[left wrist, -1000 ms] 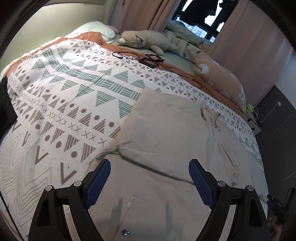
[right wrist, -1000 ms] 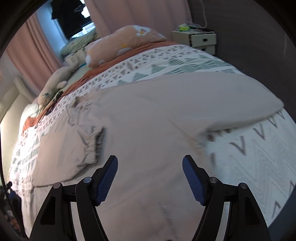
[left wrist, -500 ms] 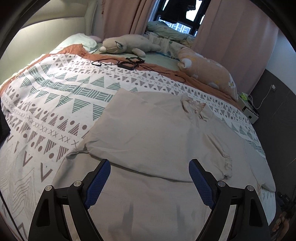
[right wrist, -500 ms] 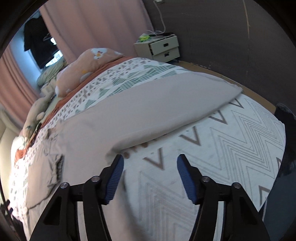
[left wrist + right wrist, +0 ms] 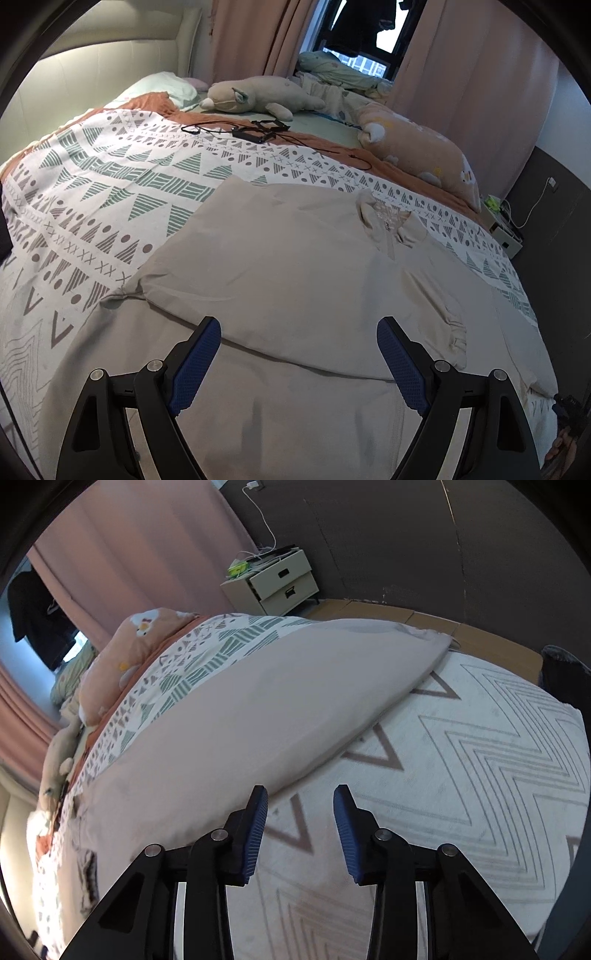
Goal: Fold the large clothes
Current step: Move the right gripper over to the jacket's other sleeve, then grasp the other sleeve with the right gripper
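Observation:
A large beige garment lies spread on the patterned bedspread, its collar toward the pillows and one side folded over the body. My left gripper hovers wide open over the garment's lower part, nothing between its blue pads. In the right wrist view the same beige garment stretches to the left, its edge running diagonally. My right gripper hangs just past that edge over bare bedspread. Its jaws are closing with nothing between them; the left fingertip is near the garment's edge.
Plush toys and a peach pillow lie at the head of the bed, with black cables and a device. A white nightstand stands by the dark wall. The bed's edge drops to a wooden floor on the right.
The right gripper swung from over the garment's middle to beyond its edge, above bare bedspread, and its jaws narrowed. The left gripper shifted sideways along the garment, staying wide open.

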The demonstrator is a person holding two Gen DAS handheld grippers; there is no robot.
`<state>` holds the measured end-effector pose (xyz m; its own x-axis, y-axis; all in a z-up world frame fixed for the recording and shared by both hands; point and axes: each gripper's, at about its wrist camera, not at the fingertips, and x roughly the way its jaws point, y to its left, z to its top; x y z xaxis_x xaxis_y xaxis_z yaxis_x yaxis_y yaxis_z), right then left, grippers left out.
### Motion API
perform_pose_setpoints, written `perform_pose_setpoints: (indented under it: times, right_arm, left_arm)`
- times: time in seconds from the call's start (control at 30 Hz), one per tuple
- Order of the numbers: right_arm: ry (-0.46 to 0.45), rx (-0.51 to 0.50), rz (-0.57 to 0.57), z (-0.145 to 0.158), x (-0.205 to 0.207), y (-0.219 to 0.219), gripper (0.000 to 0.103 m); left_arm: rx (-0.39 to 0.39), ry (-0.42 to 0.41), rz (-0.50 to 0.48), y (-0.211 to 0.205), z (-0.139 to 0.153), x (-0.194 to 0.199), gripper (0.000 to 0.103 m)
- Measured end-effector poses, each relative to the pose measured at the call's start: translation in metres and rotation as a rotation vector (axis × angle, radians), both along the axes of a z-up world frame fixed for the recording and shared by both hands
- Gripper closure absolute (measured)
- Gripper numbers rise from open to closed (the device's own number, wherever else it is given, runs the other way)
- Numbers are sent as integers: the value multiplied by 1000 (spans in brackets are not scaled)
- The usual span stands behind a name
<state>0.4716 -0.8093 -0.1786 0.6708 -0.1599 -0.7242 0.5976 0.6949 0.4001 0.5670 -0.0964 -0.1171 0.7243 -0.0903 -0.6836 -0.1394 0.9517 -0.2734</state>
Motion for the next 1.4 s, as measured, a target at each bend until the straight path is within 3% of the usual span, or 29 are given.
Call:
perform_pose_setpoints:
  times: [0.27,0.5,0.57,0.63,0.73,1.07,1.23,1.4]
  right_arm:
    - [24,13,-26,-22,22,-26,66]
    - [30,-3,-31,-35,36,-36,67]
    - [29,-6,-30,-36,39,-41,75]
    - [37,-14,-35,-37,40,-45,92]
    - [46,-40,-29,-29,41,-43,99]
    - [-49,-222,43,87,42,-4,100]
    - [-103,-289,125,147,52,41,100]
    - [-145,-325,239,187,65,96,100]
  left_arm:
    - [22,-26,-5,-15,-14,9,16]
    - [101,-5,-20,-22,-26,13,16]
    - [103,-14,-24,-21,-24,13,16]
    - [107,-10,-26,-21,-24,14,16]
    - [113,-9,-26,-20,-23,12,16]
    - [47,-29,2,1,-14,-7,16]
    - [-49,-45,10,18,1,-12,16]
    - [-75,-49,42,33,10,-15,16]
